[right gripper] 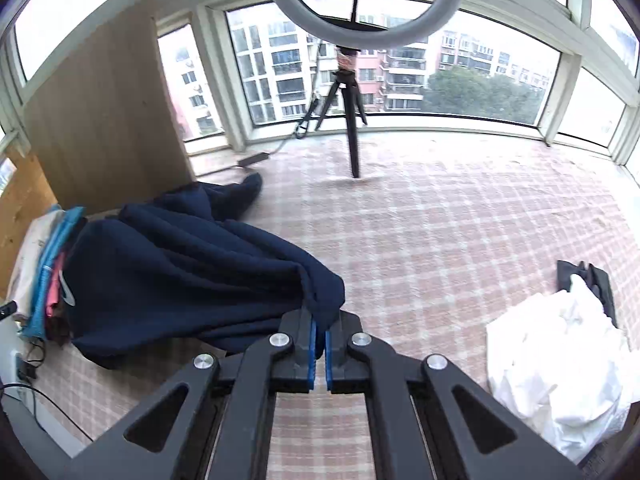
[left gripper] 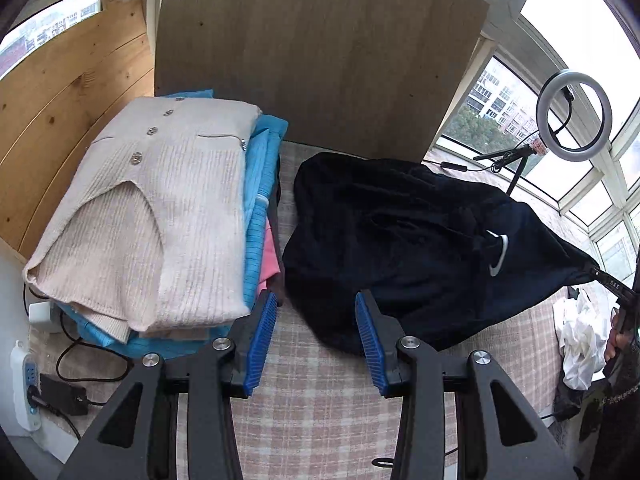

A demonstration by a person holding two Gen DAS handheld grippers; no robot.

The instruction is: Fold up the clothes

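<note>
Clothes already folded sit in a stack [left gripper: 160,216] at the left of the checked cloth [left gripper: 316,412]: a cream ribbed cardigan [left gripper: 152,208] with metal buttons on top, blue and pink garments under it. Only the left wrist view shows that stack face-on, together with a white power strip [left gripper: 24,388] and charger at the far left edge. The right wrist view catches just the stack's side edge, but it alone shows the wide bare stretch of cloth, the ring light [right gripper: 366,4] on its tripod before the windows, and the crumpled white garment [right gripper: 560,376] in full at the right.

The navy garment [left gripper: 400,248] lies just right of the stack, in front of the upright wooden board [left gripper: 316,52]. Its long axis runs left to right across the cloth, bunched near the stack and drawn out to a lifted corner at the right, with a white swoosh logo between.

The left gripper [left gripper: 316,340] hovers over the cloth at the garment's near edge, blue pads apart and nothing between them. The right gripper [right gripper: 321,344] is clamped on that navy corner [right gripper: 320,300], pads pinching the fabric.
</note>
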